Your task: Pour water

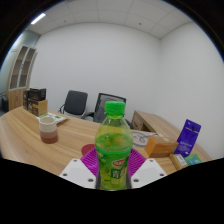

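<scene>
Bottle [114, 143] of green plastic, green cap on, label around its middle, stood upright at lower centre of the frame. Held between the fingers [113, 170], both pink pads [90, 157] pressed against its lower body. Lifted or resting on the counter [20, 135]: could not tell. Seen at left middle: a clear cup [48, 128] on the wooden counter, well apart from the bottle. Purple box [188, 138] at right. Judged fairly light yet thin-walled and slick, likely to dent under squeeze. Best gripped at the labelled waist, as here. Cap not yet removed for pouring.

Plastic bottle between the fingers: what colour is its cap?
Green, on the green-labelled plastic bottle; gripper view.
</scene>
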The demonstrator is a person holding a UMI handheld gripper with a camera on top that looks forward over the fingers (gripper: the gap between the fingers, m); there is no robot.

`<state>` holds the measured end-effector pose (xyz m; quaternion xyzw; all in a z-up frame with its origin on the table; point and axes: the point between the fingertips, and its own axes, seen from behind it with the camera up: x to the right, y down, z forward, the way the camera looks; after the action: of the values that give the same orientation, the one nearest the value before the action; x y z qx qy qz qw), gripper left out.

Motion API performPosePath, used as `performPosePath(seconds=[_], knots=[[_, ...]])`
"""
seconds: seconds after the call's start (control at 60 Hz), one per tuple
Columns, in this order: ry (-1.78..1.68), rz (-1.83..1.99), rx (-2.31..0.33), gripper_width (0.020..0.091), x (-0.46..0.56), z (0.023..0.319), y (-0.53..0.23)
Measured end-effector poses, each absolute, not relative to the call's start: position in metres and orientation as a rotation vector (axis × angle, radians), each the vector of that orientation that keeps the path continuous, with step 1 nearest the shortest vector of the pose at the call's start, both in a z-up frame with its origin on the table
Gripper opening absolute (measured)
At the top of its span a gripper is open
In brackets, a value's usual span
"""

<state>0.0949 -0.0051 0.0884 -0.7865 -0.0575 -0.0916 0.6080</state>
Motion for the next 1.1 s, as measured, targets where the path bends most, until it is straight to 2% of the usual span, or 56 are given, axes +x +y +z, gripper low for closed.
performPosePath(seconds=[0.317, 0.483, 0.667, 0.917, 1.1], knots=[[-0.744, -0.605, -1.823, 0.0343, 0.034, 0.111, 0.066], [-1.172, -0.87, -1.661, 0.0341, -0.004, 0.113, 0.094], [-1.484, -1.125, -1.467, 0.034, -0.029, 0.113, 0.117], [-1.722, -1.47, -1.151, 0.0343, -0.034, 0.127, 0.14], [-1.725, -1.444, -1.178, 0.0342, -0.037, 0.123, 0.137]])
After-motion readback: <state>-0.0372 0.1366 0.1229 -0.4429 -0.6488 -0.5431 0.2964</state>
